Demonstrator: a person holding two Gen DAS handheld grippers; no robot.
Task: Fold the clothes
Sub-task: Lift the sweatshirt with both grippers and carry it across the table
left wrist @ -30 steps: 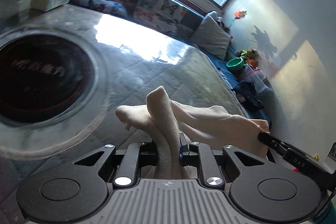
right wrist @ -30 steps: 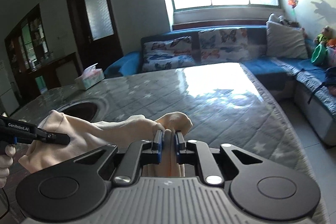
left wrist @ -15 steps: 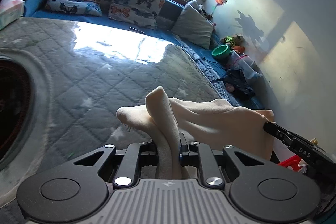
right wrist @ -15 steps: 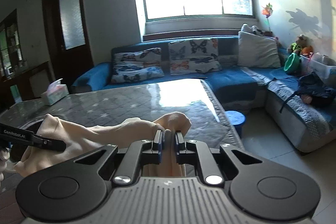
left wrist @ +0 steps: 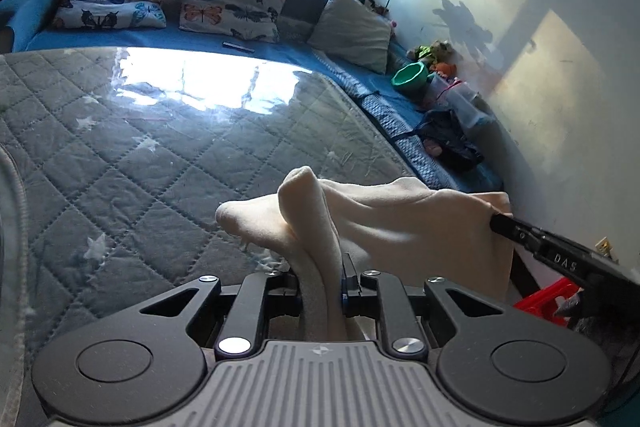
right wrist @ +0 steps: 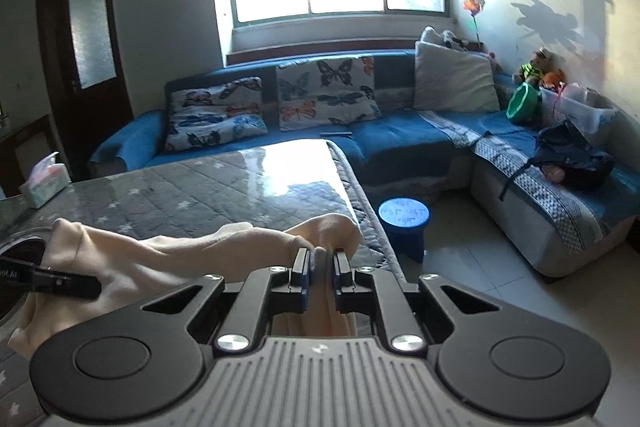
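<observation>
A cream garment point(left wrist: 384, 223) hangs stretched between both grippers above the near right part of a grey quilted table point(left wrist: 132, 155). My left gripper point(left wrist: 322, 267) is shut on one bunched corner of it. My right gripper point(right wrist: 320, 261) is shut on the other corner point(right wrist: 332, 231). The right gripper's finger shows at the right of the left wrist view point(left wrist: 516, 229), pinching the cloth edge. The left gripper's finger shows at the left of the right wrist view point(right wrist: 60, 281). The cloth point(right wrist: 160, 255) sags between them.
A blue corner sofa point(right wrist: 400, 143) with butterfly cushions point(right wrist: 324, 91) runs behind and right of the table. A blue stool point(right wrist: 404, 215) stands on the floor by the table's corner. A tissue box point(right wrist: 42, 183) sits far left. A red object point(left wrist: 540, 301) is low right.
Both grippers have carried the garment to the right along the table, toward its right edge. The round dark inset and the tissue box have slid out of the left wrist view. The grips are unchanged.
</observation>
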